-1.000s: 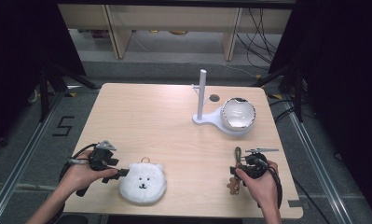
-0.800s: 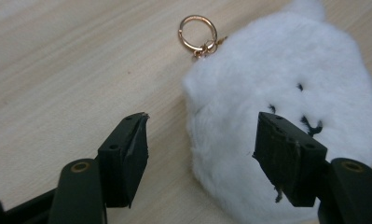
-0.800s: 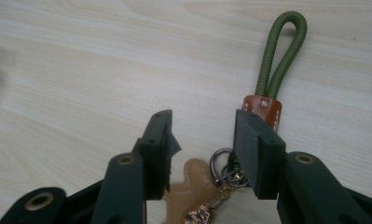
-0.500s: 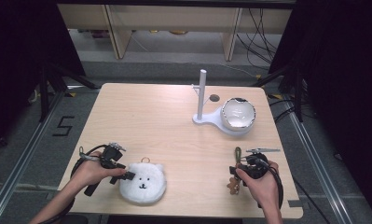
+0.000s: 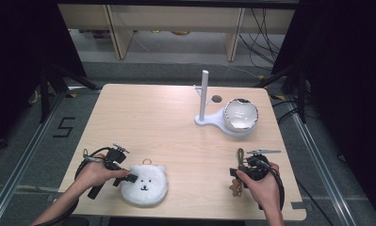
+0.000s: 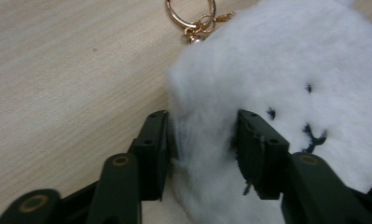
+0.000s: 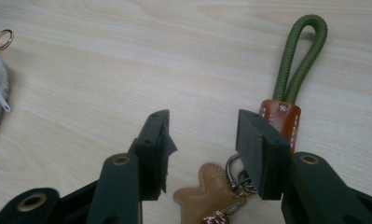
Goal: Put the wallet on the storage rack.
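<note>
Up close, the left hand-held gripper [image 6: 202,135], just closing, pinches the white plush bear [image 6: 286,93]; right one [image 7: 202,140] gapes empty.

Black two-jaw claws [image 6: 204,140], brass-coloured rivets, ribbed pads, trailing black cables, bare forearms

The left hand-held gripper [image 6: 202,140] came down and closed its jaws onto the white plush pouch [image 6: 286,93].

You are working in a lab-style recording bay, not a home. Black curtains [image 5: 16,70] close off both sides, a bare wooden counter [image 5: 148,122] stands on grey floor with metal rails [image 5: 23,160] and a taped number five [image 5: 63,127], and loose cables [image 5: 265,28] trail past plain shelving [image 5: 176,23] behind.
</note>
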